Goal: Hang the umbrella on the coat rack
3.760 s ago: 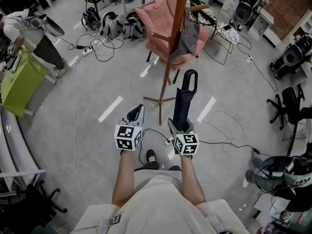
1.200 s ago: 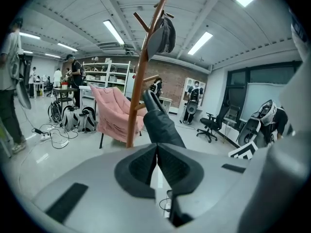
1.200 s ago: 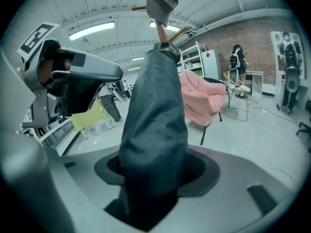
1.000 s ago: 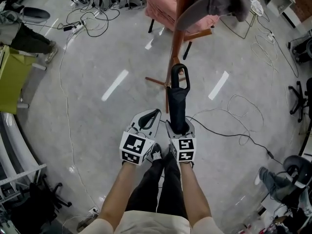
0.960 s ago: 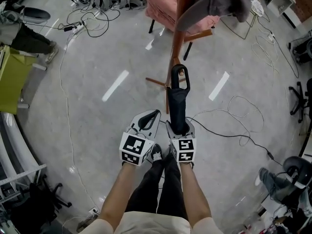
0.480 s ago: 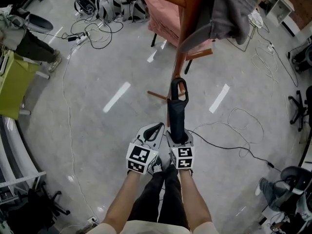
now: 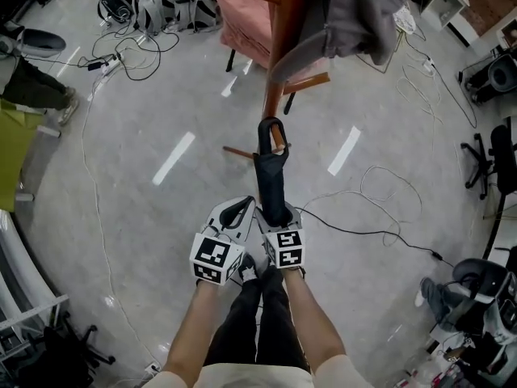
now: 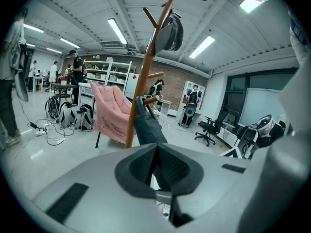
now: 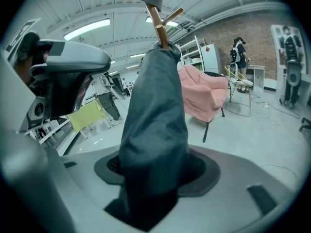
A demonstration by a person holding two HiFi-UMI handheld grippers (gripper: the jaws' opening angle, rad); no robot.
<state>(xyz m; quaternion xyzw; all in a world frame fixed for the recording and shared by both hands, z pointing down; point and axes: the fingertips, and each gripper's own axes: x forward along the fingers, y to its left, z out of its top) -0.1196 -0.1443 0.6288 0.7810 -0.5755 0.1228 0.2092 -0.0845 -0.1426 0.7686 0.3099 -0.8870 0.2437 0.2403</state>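
The right tool (image 7: 274, 216) is clamped on the umbrella (image 7: 271, 176), held up beside the rack (image 7: 275, 95); the left tool (image 7: 235, 212) is closed, empty.

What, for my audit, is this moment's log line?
right gripper: shut on umbrella | left gripper: shut, empty | coat rack: umbrella not yet hung

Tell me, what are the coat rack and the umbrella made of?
The coat rack looks like wood: it is reddish-brown and smooth, with pegs branching off the pole. The umbrella looks like dark, matte cloth, maybe nylon, because it wrinkles and folds softly.
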